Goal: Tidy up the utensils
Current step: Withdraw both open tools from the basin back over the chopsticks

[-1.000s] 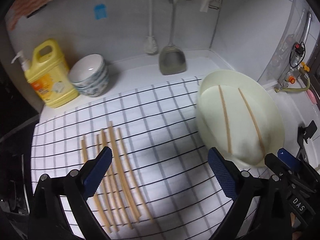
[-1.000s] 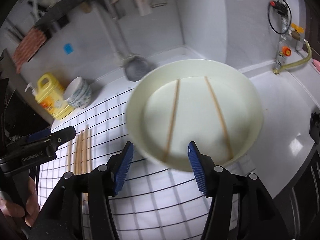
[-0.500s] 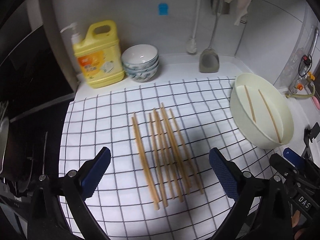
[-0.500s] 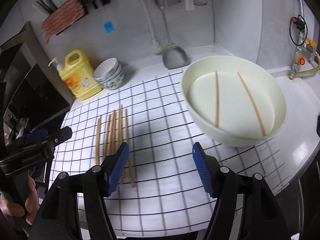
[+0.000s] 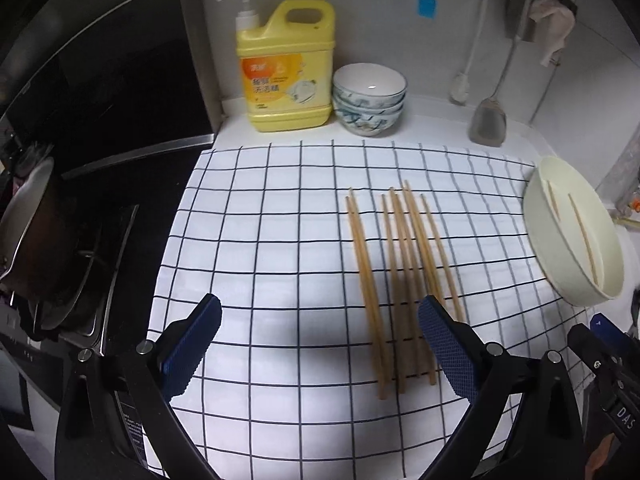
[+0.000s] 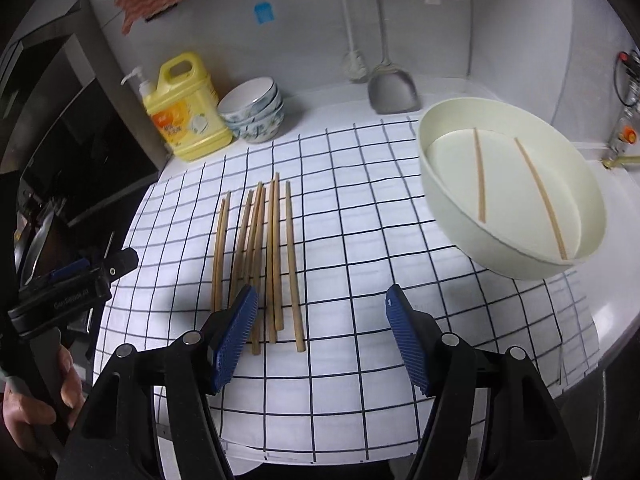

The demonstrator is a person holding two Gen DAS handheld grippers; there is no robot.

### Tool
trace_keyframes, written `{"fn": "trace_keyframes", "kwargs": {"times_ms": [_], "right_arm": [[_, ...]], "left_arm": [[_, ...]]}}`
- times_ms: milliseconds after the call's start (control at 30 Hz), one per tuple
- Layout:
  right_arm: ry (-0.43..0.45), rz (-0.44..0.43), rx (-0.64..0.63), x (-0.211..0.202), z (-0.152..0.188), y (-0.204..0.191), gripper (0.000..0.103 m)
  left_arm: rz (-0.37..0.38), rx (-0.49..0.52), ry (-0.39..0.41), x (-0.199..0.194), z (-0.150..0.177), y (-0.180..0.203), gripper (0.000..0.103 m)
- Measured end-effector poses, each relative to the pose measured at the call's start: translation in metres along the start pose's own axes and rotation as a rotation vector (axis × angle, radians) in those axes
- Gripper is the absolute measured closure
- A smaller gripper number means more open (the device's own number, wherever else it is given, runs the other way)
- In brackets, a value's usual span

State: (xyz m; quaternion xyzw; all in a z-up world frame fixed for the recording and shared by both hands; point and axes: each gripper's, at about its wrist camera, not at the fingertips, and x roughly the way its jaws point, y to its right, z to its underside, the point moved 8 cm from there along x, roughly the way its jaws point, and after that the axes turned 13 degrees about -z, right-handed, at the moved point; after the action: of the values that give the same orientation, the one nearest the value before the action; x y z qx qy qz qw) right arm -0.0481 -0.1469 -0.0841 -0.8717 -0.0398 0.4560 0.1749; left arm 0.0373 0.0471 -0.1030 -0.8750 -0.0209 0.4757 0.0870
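Two fisheye views look steeply down from close above a worktop (image 5: 420,128), each past its own claw. Both share the chopsticks (image 5: 400,264) and the cream bowl (image 6: 448,208).

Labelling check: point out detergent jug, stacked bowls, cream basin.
detergent jug (image 5: 286,76), left wrist view, its label.
stacked bowls (image 5: 369,80), left wrist view, top bowl's inside.
cream basin (image 6: 452,196), right wrist view, outer wall.

The chopsticks (image 6: 256,256) look like pale, matt wood; the checked cloth (image 6: 360,240) under them is soft woven fabric; the cream bowl (image 6: 452,208) has a smooth, dull plastic look; the stacked bowls (image 5: 368,100) are glossy glazed ceramic; the yellow jug (image 5: 286,68) is shiny plastic; the spatula (image 6: 392,88) is brushed metal.
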Motion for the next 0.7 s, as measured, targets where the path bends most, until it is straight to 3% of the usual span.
{"fn": "trace_keyframes", "kwargs": {"times_ms": [300, 433, 700], "right_arm": [[-0.051, -0.077, -0.07, 0.034, -0.011, 0.009, 0.039], [-0.084, -0.116, -0.097, 0.053, -0.011, 0.013, 0.039], [-0.078, -0.129, -0.126, 0.075, -0.018, 0.008, 0.039]], "left_arm": [[-0.031, -0.085, -0.075, 0.025, 0.01, 0.004, 0.006], [-0.077, -0.099, -0.079, 0.031, 0.012, 0.004, 0.006], [-0.05, -0.086, -0.073, 0.049, 0.003, 0.006, 0.006]]}}
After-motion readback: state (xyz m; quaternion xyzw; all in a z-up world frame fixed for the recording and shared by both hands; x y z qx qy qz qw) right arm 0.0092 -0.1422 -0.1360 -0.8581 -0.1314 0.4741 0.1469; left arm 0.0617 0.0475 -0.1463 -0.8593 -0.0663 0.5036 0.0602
